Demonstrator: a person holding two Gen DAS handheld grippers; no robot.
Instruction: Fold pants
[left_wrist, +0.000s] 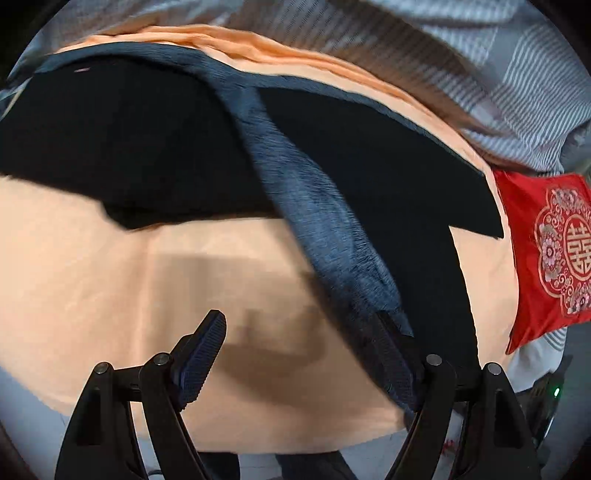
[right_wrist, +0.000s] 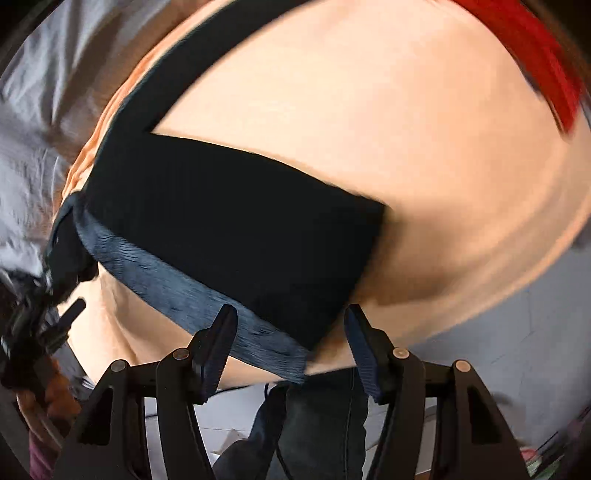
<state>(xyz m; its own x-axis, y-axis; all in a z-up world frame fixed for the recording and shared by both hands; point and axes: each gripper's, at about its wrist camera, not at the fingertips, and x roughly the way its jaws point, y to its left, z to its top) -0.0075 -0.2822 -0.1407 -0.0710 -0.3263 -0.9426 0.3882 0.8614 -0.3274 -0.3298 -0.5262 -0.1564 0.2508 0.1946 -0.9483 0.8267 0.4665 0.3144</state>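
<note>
Left gripper (left_wrist: 299, 332): jaws spread wide, holding nothing; one finger stands over the waistband (left_wrist: 317, 221) of the pants (left_wrist: 369, 155), contact uncertain. Right gripper (right_wrist: 291, 321): jaws parted, empty, hovering above the waistband's end. One pair of dark pants lies flat on one peach sheet (left_wrist: 110, 277), legs reaching away from the waistband. One red embroidered cushion (left_wrist: 546, 251) sits just beyond the sheet's edge, on the far side of the pants from the left gripper.
</note>
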